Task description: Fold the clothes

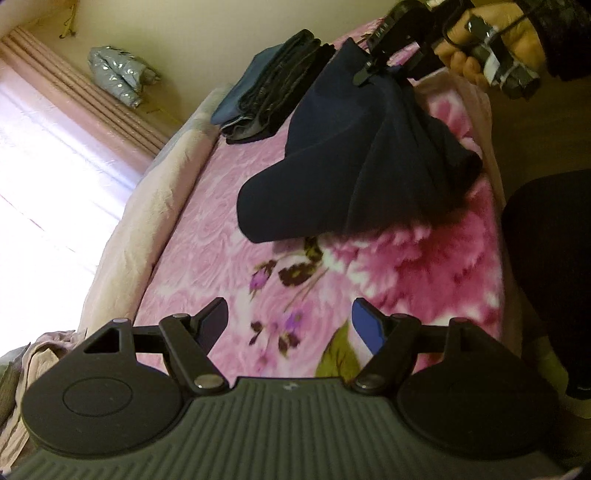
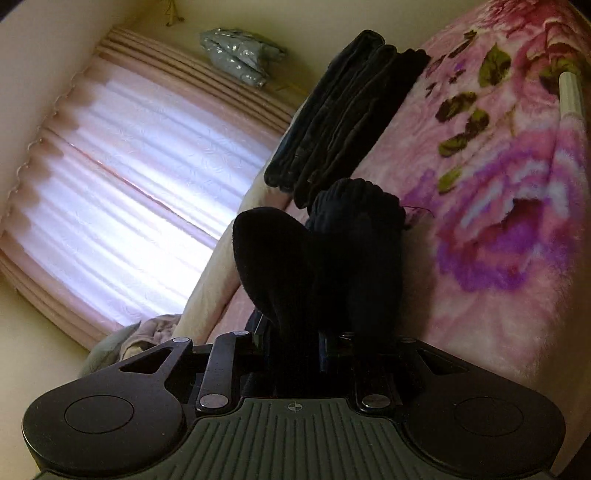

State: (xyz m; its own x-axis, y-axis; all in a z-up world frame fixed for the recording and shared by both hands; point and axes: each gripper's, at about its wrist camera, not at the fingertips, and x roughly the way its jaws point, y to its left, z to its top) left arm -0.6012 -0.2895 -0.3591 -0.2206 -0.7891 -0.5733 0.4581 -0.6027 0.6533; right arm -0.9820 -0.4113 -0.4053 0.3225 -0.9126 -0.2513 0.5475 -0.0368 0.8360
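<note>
Right hand-held gripper [image 1: 369, 70] clenched on dark navy garment [image 1: 351, 158], bunched and dangling above the floral bed [image 1: 207, 236]. Left hand-held gripper [image 1: 290, 325] released, empty. Fabric soft, light, limp; likely best pinched at a free hem corner.

A pink floral blanket [image 1: 388, 258] is covering the bed, its big blooms and olive leaves running across the surface. A pale cream quilt [image 1: 147, 229] is lying bunched along the bed's far edge, beside the window. Pink pleated curtains [image 2: 122, 177] are hanging there, glowing with daylight coming through. A silvery grey puffy jacket [image 1: 118, 72] is hanging against the cream wall [image 1: 207, 33] just past the curtains.
</note>
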